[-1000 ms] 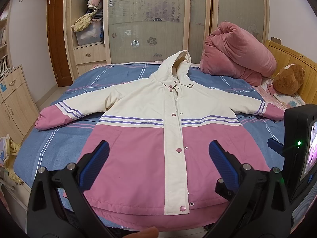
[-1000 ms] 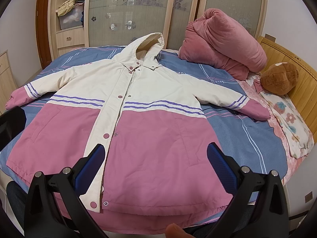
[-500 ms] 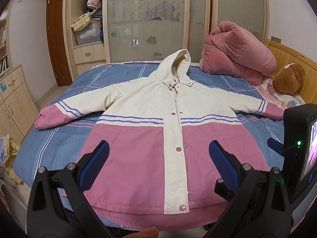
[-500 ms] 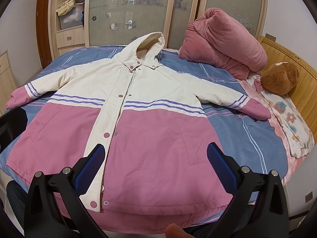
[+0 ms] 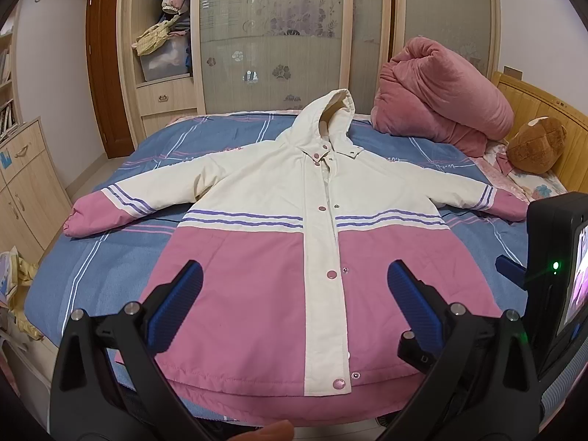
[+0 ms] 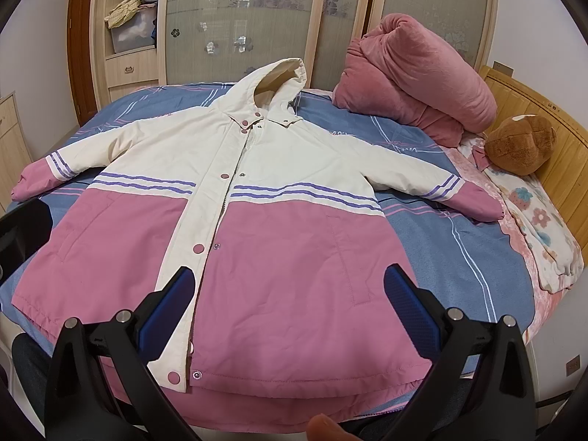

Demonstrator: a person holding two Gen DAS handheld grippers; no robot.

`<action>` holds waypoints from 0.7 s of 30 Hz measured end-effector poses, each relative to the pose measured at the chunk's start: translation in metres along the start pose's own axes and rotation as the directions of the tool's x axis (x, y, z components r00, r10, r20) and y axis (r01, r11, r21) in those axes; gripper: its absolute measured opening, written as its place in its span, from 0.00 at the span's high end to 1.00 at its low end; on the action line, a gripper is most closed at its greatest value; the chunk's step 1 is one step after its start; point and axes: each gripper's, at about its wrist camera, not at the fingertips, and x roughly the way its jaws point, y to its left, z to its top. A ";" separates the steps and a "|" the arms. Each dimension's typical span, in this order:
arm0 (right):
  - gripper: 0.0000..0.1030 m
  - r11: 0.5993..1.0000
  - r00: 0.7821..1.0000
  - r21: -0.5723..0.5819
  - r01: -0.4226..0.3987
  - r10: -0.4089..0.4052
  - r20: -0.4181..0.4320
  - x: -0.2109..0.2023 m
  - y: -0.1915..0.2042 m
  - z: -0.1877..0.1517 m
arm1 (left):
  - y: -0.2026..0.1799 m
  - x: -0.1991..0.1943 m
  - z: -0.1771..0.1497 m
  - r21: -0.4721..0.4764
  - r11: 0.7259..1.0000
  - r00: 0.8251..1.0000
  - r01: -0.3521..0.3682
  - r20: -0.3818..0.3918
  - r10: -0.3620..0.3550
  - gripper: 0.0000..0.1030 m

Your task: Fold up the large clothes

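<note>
A hooded jacket [image 5: 257, 279], cream above and pink below with purple stripes, lies flat and face up on the bed [image 5: 121, 242], both sleeves spread out. It also shows in the right wrist view [image 6: 286, 257]. My left gripper [image 5: 294, 286] is open and empty, held above the jacket's lower hem. My right gripper [image 6: 290, 294] is open and empty, above the hem a little to the right. The right gripper's body [image 5: 551, 268] shows at the right edge of the left wrist view.
A rolled pink quilt [image 5: 441, 106] and a brown plush toy [image 5: 536, 143] lie at the bed's head, by the wooden headboard [image 6: 551, 128]. A floral pillow [image 6: 540, 228] lies on the right. A wardrobe [image 5: 279, 36] stands behind, a cabinet [image 5: 25, 183] at left.
Both grippers have edged slightly forward toward the jacket. The jacket has not moved and both grippers stay open.
</note>
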 end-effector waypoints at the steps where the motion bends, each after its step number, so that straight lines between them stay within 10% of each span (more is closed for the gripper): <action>1: 0.01 1.000 1.000 0.000 0.000 0.000 -0.001 0.000 0.001 -0.001 | 0.000 0.000 0.000 0.000 1.000 1.000 0.000 -0.001 0.000 0.02; 17: 0.01 1.000 1.000 -0.021 0.014 -0.015 -0.008 0.013 -0.025 -0.006 | 0.048 0.033 -0.006 -0.077 0.996 0.994 -0.045 -0.103 0.037 0.02; 21: 0.01 0.959 0.954 0.161 -0.234 0.258 -0.155 0.040 -0.066 -0.029 | 0.075 0.059 -0.019 -0.175 0.984 0.977 0.014 -0.208 -0.051 0.02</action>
